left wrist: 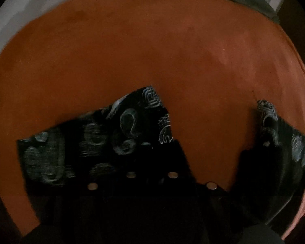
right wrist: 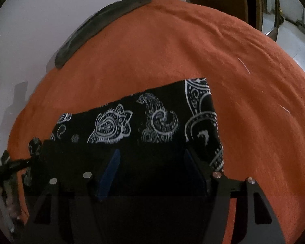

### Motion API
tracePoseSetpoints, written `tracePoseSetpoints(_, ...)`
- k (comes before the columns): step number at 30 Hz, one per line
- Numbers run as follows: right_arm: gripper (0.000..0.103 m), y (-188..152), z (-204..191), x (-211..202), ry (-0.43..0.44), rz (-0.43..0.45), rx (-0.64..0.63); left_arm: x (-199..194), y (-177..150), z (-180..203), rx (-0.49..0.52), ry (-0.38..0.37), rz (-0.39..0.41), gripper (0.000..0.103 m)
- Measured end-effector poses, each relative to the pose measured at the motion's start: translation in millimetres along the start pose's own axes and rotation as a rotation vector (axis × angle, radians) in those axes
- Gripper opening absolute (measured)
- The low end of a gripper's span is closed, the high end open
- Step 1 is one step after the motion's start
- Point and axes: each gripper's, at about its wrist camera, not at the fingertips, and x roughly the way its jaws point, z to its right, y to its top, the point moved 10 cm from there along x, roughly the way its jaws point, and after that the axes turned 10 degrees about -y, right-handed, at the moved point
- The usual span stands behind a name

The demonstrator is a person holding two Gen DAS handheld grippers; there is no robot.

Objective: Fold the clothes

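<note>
The paisley cloth (right wrist: 152, 126) lies folded to a strip on the orange bed (right wrist: 193, 50). My right jaws stand wide above it; my left jaws look shut, holding nothing visible. Further folds remain, I judge.

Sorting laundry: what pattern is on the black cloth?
White paisley on the cloth; clearest in the right wrist view.

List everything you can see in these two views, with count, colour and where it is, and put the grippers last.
Patterned cloth: one, black with white paisley, lying on the orange cover just ahead of both grippers.
Orange cover: one, orange, spread over the whole work surface.
Dark cloth: one, grey-green, at the cover's far edge by the wall.
Wall: white, behind the surface.
Right gripper: black with blue pads, open over the patterned cloth.
Left gripper: black, dim and blurred, shut, low over the same cloth.
</note>
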Motion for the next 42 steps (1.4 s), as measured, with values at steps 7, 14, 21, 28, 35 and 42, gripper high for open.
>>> tracePoseSetpoints(7,0.065,-2.7,-9.0,-20.5,0.045,0.024,-0.040,-17.2,28.7,44.5,0.079,-0.085,0.150,0.003)
tracePoseSetpoints(14,0.065,-3.9,-5.8,-13.1,0.036,-0.013,-0.074,-11.1,19.7,-0.6,0.000,-0.064,0.100,0.042)
tracePoseSetpoints(21,0.080,22.2,40.2,-11.7,0.060,0.027,-0.003,-84.9,8.5,-183.6,-0.201,0.109,0.267,0.078)
tracePoseSetpoints(28,0.079,41.6,28.8,21.8,0.178,-0.026,0.045,-22.8,-14.2,-269.2,-0.258,0.071,0.118,0.074)
tracePoseSetpoints(35,0.003,46.7,38.0,21.1,0.094,0.029,0.087,-26.9,-8.8,-229.9,-0.003,0.185,0.182,0.004)
tracePoseSetpoints(42,0.004,47.9,46.8,-10.2,0.007,0.129,0.014,-40.7,-12.5,-280.4,-0.169,0.248,0.260,0.004)
